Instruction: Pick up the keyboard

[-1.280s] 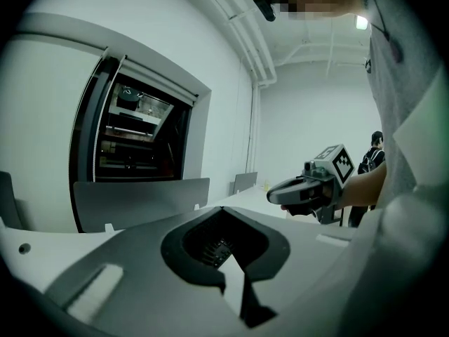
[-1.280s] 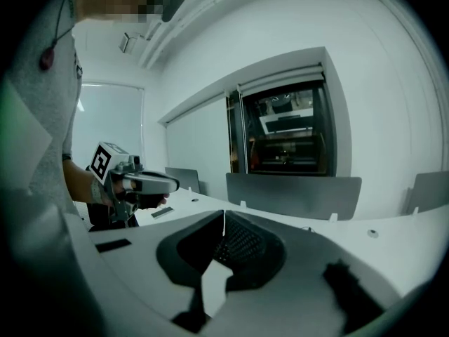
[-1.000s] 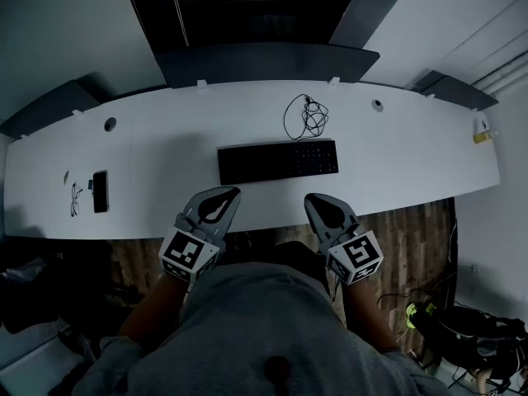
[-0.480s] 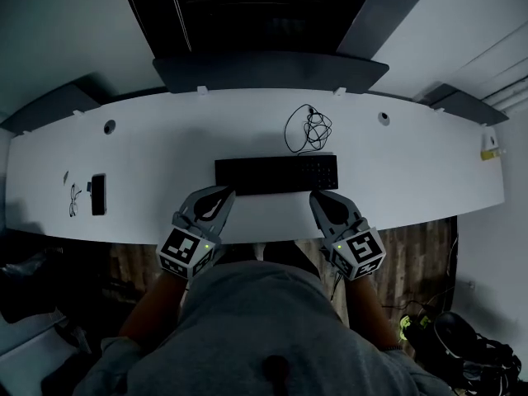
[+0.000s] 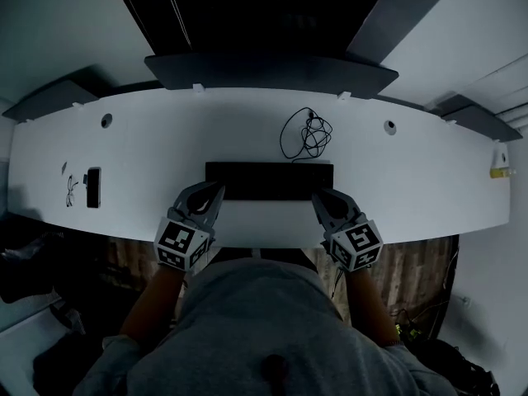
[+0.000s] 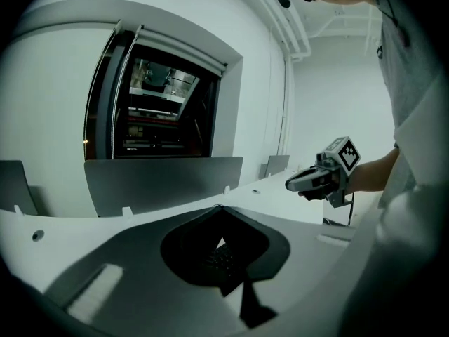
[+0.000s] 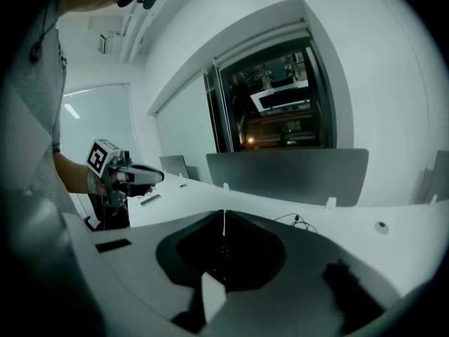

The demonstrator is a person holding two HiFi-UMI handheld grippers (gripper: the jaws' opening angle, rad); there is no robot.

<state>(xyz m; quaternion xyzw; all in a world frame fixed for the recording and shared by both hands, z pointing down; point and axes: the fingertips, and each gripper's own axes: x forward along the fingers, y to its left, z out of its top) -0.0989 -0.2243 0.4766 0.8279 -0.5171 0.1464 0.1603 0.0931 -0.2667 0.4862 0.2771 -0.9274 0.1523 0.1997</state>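
A long white curved desk stands against a low grey divider panel. Behind it, a dark window is set in pale white walls. Brown wood-plank floor shows below, in dim light.

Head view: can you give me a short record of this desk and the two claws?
Desk: white, long
Keyboard: black, flat on the desk, centre
Cable: loose coil behind the keyboard
Phone: dark, far left
Left gripper: jaws shut, empty, by the keyboard's left end
Right gripper: jaws shut, empty, by its right end
Keyboard lifted: not yet
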